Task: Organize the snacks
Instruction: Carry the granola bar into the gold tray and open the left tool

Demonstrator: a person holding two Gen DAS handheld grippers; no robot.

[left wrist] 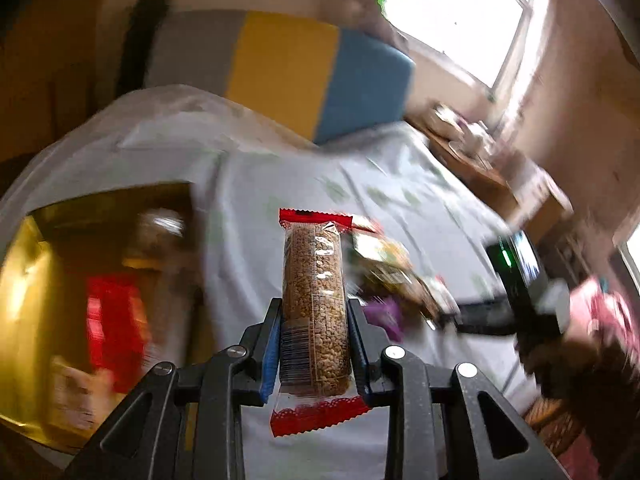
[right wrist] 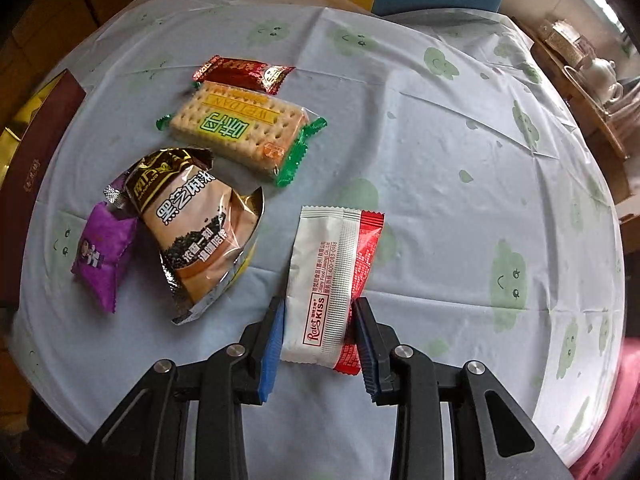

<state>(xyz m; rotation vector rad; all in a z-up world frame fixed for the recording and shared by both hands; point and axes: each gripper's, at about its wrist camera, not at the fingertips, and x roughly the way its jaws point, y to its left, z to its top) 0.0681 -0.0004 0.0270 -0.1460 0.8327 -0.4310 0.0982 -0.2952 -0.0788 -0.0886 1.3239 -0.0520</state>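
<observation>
A grain bar [left wrist: 314, 312] in clear wrap with red crimped ends is clamped between the 2 fingers of the left gripper [left wrist: 314, 344] and held upright above the table [left wrist: 280, 168]. To its left, a gold box [left wrist: 24, 320] with red contents is seen, blurred; its contents cannot be told apart. Behind the bar, blurred wrappers lie on the table, and the right gripper's body [left wrist: 516, 280] is seen at the right edge of the left view.

In the right view, a white and red sachet [right wrist: 332, 284] is flanked by the fingers of the right gripper [right wrist: 320, 336]. Both pads touch or nearly touch its edges, but whether it is pinched or merely straddled cannot be told. The sachet lies on the pale blue cloth of the table [right wrist: 440, 152].

4 more snacks are grouped to the left of the sachet: a purple candy [right wrist: 105, 258], a brown sesame packet [right wrist: 200, 232] just beside it, a cracker pack [right wrist: 240, 128] with green ends farther back, and a dark red bar [right wrist: 242, 73] touching the cracker pack's far edge. A maroon box edge [right wrist: 40, 140] is seen at the table's left rim.
</observation>
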